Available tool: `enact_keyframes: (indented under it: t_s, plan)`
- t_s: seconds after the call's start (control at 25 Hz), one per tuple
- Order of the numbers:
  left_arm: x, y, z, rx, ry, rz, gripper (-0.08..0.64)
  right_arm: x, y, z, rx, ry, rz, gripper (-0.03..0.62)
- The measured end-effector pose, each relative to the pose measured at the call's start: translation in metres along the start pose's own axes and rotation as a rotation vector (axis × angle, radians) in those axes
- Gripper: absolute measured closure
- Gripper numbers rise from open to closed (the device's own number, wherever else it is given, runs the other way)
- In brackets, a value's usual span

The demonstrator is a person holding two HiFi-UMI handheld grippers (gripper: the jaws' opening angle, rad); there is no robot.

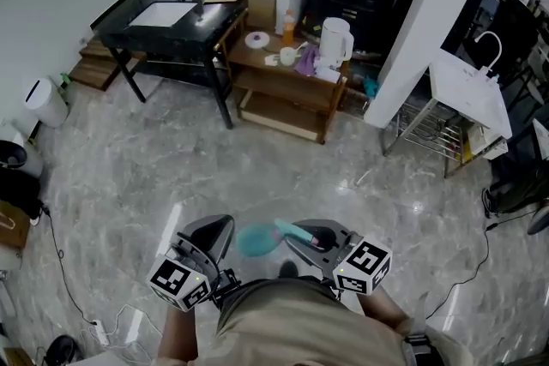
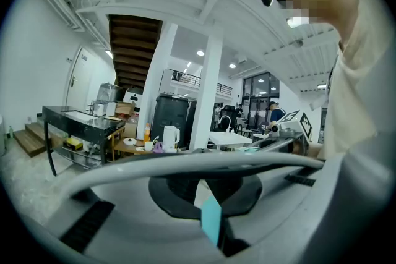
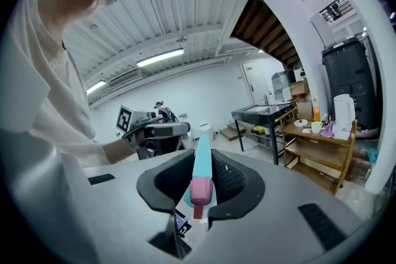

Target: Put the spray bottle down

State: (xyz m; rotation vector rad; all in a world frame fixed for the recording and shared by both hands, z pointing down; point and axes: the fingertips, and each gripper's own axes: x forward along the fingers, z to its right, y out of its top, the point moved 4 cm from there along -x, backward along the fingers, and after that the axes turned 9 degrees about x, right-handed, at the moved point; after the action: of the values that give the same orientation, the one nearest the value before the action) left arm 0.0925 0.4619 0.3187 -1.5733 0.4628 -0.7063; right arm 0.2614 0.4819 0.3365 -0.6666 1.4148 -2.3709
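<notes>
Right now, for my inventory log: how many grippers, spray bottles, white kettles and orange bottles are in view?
grippers: 2 (left gripper, right gripper)
spray bottle: 1, held in the right gripper
white kettle: 1
orange bottle: 1
total: 5

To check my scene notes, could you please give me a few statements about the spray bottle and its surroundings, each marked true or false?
1. The right gripper has its jaws shut on the spray bottle. True.
2. The spray bottle stands on the wooden shelf unit. False: it is held above the floor, away from the unit.
3. A white kettle stands on the wooden shelf unit. True.
4. The bottle's nozzle is yellow. False: it is pink, on a teal bottle.
</notes>
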Motion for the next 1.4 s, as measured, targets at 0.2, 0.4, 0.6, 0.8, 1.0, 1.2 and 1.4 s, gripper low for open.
enact_keyframes:
  t_s: [0.2,0.4,0.6,0.8,1.0,1.2,1.4]
  plan:
    - [0.027,0.018,0.014,0.037,0.010,-0.013,0.551,-0.022,0.012,0.021,0.003,-0.008,0.033,0.500]
    - [0.044,0.020,0.026,0.057,0.000,-0.031,0.551,-0.035,0.011,0.037,0.025,-0.004,0.058,0.500]
    - [0.046,0.023,0.026,0.067,0.028,-0.020,0.551,-0.034,0.016,0.038,0.025,0.024,0.064,0.500]
    - [0.036,0.012,0.010,0.030,0.062,-0.013,0.551,-0.019,0.017,0.039,-0.002,0.035,0.041,0.500]
    - [0.034,0.003,-0.015,0.002,0.039,-0.002,0.551,0.006,0.015,0.039,0.016,0.007,0.021,0.500]
    - [0.034,0.004,-0.046,-0.005,0.029,0.012,0.551,0.029,0.019,0.043,0.034,-0.032,-0.002,0.500]
    - [0.037,0.003,-0.079,-0.019,0.018,0.022,0.551,0.056,0.032,0.048,0.032,-0.050,0.002,0.500]
